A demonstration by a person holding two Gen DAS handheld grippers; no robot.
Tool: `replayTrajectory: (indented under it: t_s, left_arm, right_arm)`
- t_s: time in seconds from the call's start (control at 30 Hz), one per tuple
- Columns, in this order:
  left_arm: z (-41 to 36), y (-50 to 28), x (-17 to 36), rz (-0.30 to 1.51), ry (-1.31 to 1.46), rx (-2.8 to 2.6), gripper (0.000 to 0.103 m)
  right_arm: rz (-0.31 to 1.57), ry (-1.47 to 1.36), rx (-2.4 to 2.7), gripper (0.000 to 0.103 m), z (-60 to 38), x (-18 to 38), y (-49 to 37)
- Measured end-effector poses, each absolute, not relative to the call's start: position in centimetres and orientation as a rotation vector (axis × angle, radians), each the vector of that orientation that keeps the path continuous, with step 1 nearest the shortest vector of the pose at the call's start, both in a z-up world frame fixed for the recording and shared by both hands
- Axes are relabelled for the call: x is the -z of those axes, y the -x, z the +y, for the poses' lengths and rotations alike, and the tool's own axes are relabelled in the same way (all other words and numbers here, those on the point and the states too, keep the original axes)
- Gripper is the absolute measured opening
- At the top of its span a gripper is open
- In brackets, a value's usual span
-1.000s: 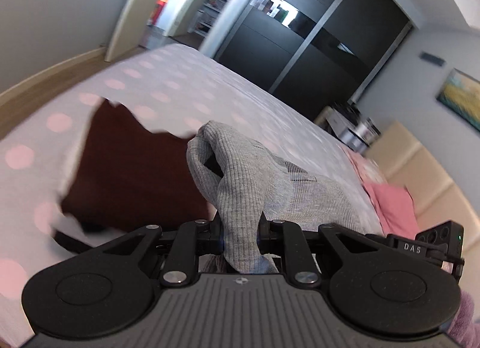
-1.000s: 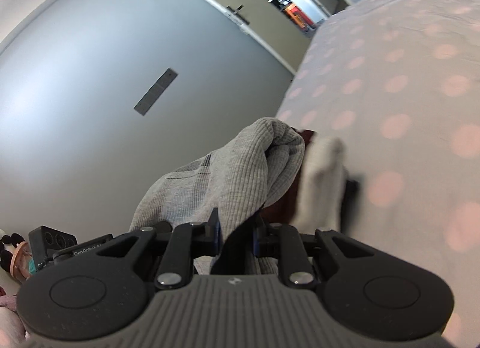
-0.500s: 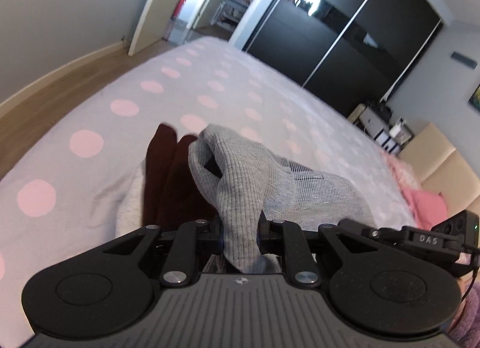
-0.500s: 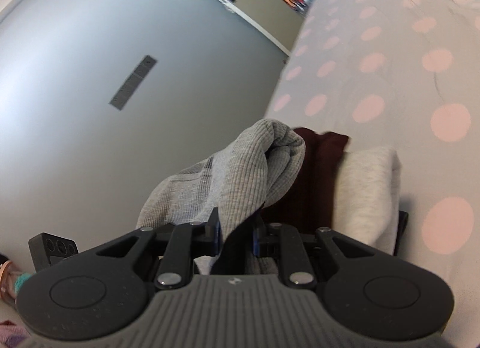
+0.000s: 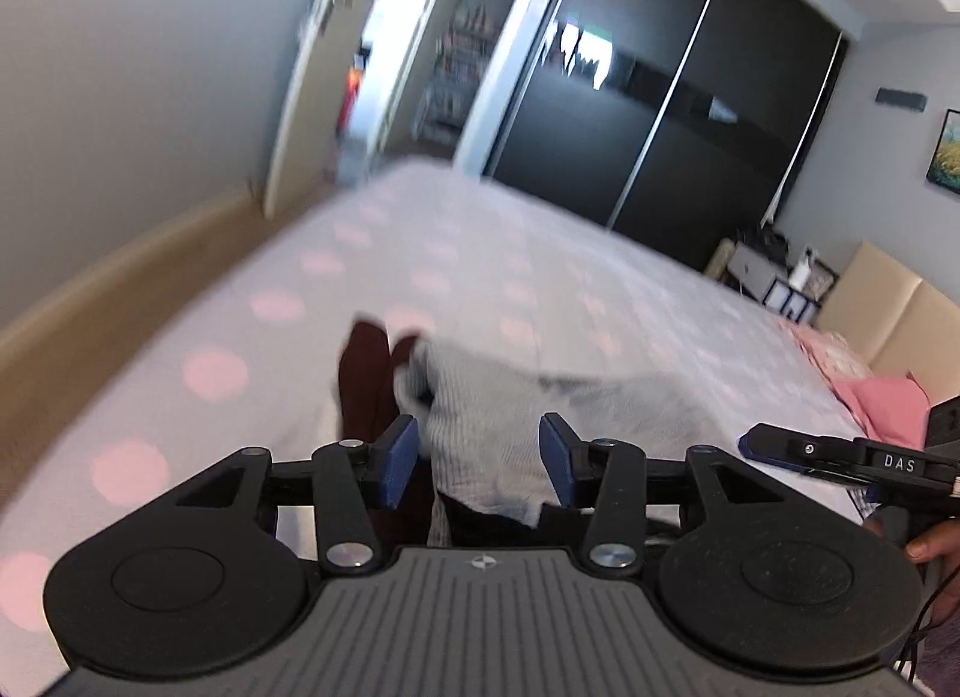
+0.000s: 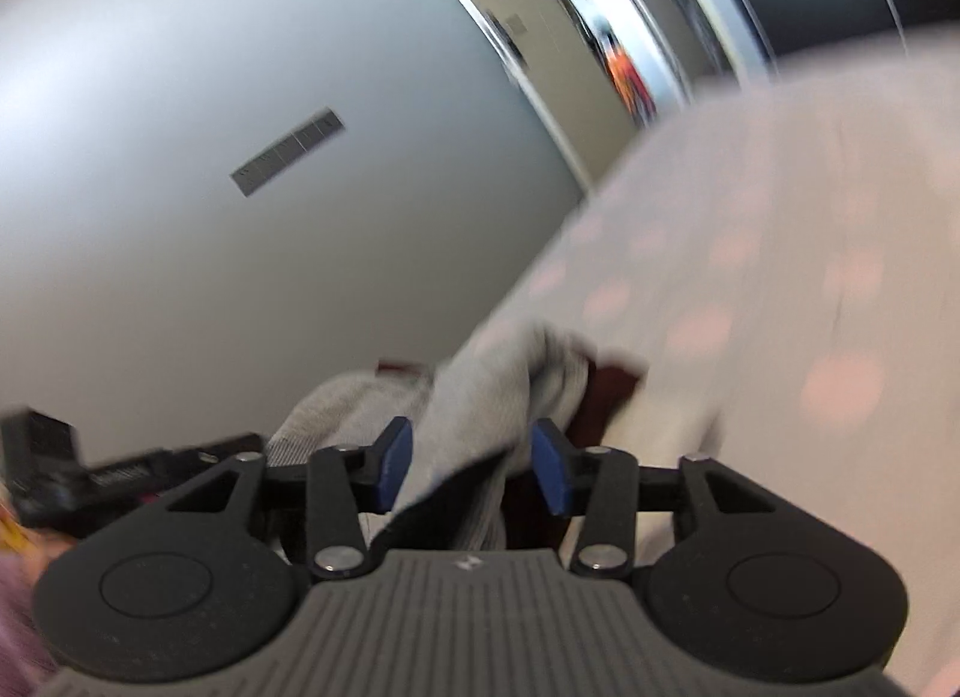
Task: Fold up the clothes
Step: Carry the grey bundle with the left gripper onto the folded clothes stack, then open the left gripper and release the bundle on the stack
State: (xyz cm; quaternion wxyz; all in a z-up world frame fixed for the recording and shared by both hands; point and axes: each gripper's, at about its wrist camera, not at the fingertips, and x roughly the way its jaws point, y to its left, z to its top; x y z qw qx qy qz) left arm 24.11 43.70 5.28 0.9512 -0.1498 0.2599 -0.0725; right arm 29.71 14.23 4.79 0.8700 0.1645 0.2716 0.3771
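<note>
Looking along my left claw [image 5: 478,452] in the left wrist view, I see its blue-padded jaws spread apart with the grey ribbed garment [image 5: 540,406] lying loose between them, not pinched. That garment sits low in the middle of the frame on the spotted bedspread [image 5: 456,253], and a dark maroon garment [image 5: 363,379] lies just beside it on the left, touching it. At the right edge my other tool pokes in, marked DAS, and a pink cloth [image 5: 888,403] lies at the far right of the bed. Black sliding wardrobe doors [image 5: 678,114] fill the upper right. In the right wrist view, my right claw [image 6: 472,470] also stands open, its blue pads well apart, and the grey ribbed garment [image 6: 498,397] rises between them without being clamped. The maroon garment [image 6: 606,391] peeks out just right of it, with a pale cloth [image 6: 666,427] against that, low in the frame. The view is blurred.
</note>
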Motion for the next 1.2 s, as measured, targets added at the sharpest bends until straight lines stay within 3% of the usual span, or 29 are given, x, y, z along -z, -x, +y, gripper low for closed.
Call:
replayTrajectory:
  t_s: [0.03,0.23,0.5,0.77,0.87,1.0,1.2]
  left_arm:
    - [43.3,-23.7,-5.7,0.512,0.296,0.164,0.031]
    - [41.0,-24.7,-4.2,0.571,0.274,0.084,0.016]
    - [42.0,-23.5,2.1,0.592,0.338,0.087,0.016]
    - [41.6,-22.9,2.0,0.585,0.328,0.061,0.016]
    - [41.2,-21.9,0.6,0.564,0.318,0.039,0.016]
    - [39.0,-18.8,-1.9,0.517,0.249,0.02,0.017]
    - [32.1,-13.9,-6.7,0.497,0.118,0.088,0.026]
  right_arm:
    - [0.529,-0.3,-0.811,0.037,14.6,-5.5,-29.1]
    - [0.504,-0.172,-0.822,0.035,18.8,-5.9,-28.1]
    - [0.523,0.073,-0.767,0.029,19.2,0.6,-27.5]
    - [0.52,0.116,-0.781,0.029,18.6,1.5,-28.4]
    - [0.507,0.138,-0.808,0.03,18.2,-0.1,-27.3]
    - [0.496,0.076,-0.847,0.047,14.5,-2.7,-24.6]
    - [0.482,0.171,-0.827,0.047,7.3,-5.4,-18.4]
